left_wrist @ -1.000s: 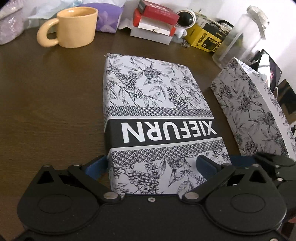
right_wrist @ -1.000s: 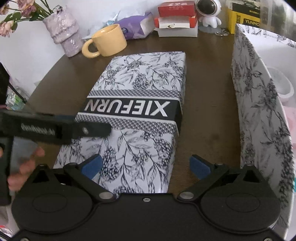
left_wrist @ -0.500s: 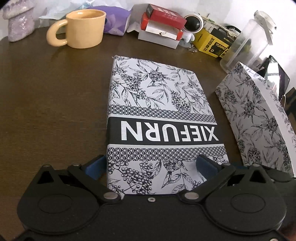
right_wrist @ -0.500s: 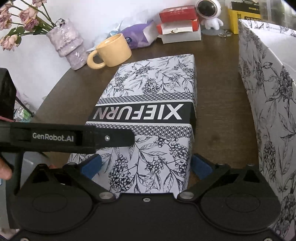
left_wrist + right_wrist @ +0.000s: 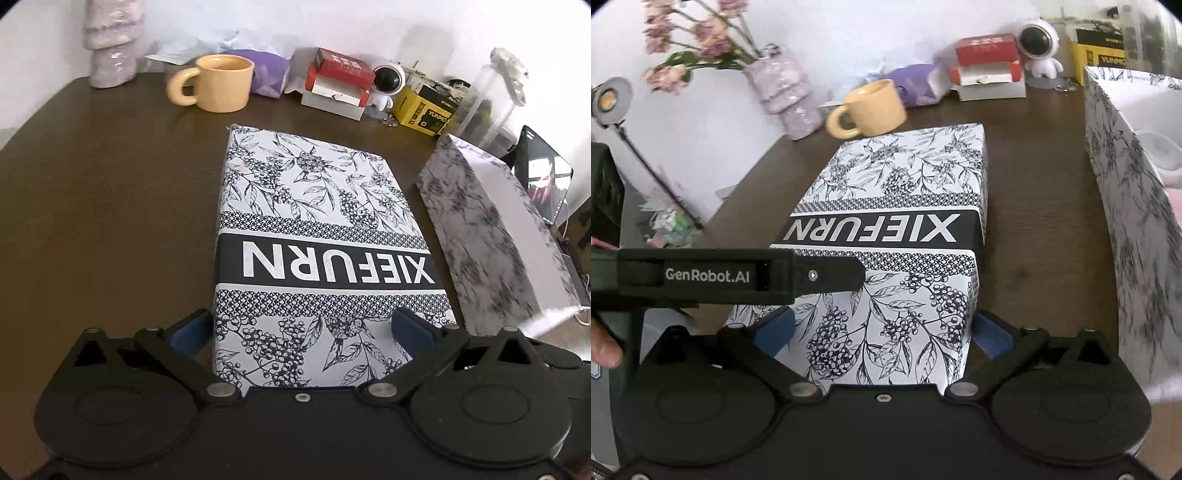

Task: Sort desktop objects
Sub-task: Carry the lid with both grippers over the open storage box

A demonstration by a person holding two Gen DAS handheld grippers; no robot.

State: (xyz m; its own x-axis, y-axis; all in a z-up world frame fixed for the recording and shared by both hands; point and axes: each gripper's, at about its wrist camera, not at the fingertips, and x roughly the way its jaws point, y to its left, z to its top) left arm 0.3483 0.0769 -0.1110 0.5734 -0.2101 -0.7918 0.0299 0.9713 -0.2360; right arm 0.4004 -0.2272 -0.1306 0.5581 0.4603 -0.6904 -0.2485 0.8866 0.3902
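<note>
- Left gripper (image 5: pixel 303 328) spread wide around the box lid (image 5: pixel 317 251); grip unclear.
- Right gripper (image 5: pixel 882 330) likewise wide; lid's near end hidden.
- Open box (image 5: pixel 1137 206) cut off, blurred.

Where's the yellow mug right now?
The yellow mug stands at the table's far edge, upper left in the left wrist view, between the lilac vase and the purple tissue pack, beyond the XIEFURN box.

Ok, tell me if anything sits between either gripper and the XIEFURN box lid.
Nothing visible does. The left gripper and right gripper each have open fingers straddling the near end of the XIEFURN box lid, with no object in either gap. The open box base stands beside it, apart.
</note>
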